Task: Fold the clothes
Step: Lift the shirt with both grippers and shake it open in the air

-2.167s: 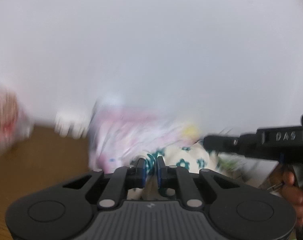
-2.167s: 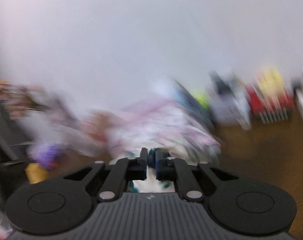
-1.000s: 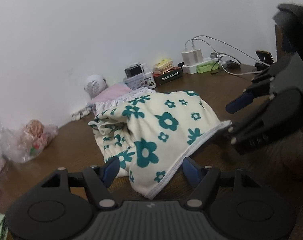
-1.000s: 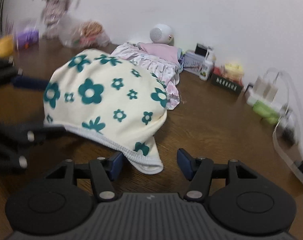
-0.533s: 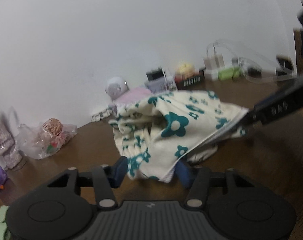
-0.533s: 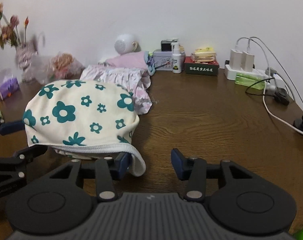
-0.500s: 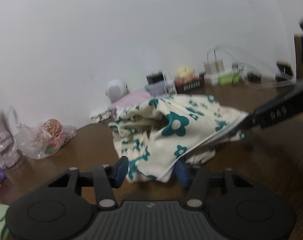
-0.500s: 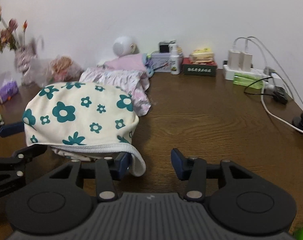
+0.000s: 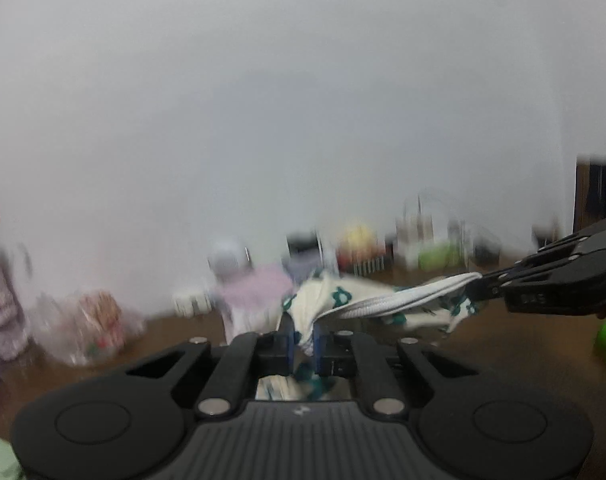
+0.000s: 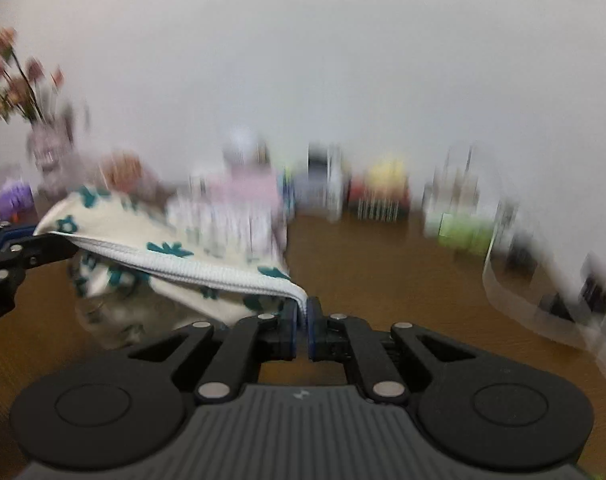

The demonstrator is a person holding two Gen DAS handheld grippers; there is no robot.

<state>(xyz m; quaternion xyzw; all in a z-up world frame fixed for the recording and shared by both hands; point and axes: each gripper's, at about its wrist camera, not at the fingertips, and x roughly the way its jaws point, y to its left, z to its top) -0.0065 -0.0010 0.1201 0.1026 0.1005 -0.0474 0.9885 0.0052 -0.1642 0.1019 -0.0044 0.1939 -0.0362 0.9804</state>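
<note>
Left wrist view: the left gripper (image 9: pixel 303 339) is pinching one end of the white ribbed hem of the garment (image 9: pixel 367 300), a cream cloth with teal flowers. The hem runs taut to the right gripper (image 9: pixel 477 285), whose jaws are likewise pressed together on its other end. The garment hangs between the two above the surface (image 9: pixel 515 344), its lower folds drooping toward the wood; blur hides whether they touch it.

It looks light and limp, so it should sag wherever it is unsupported and fold without resistance. The stitched hem is probably the firmest place to hold, and corners of it the best for keeping the edge straight.

Right wrist view, left to right: flowers (image 10: pixel 11 76) in a vase at the far left corner, a pink cloth pile (image 10: pixel 239 200) along the back edge, small boxes, then chargers and a cable (image 10: pixel 515 304) toward the right edge. The near and middle surface is bare wood, the likeliest room for laying the garment flat; the cable could snag a wide swing rightward.
</note>
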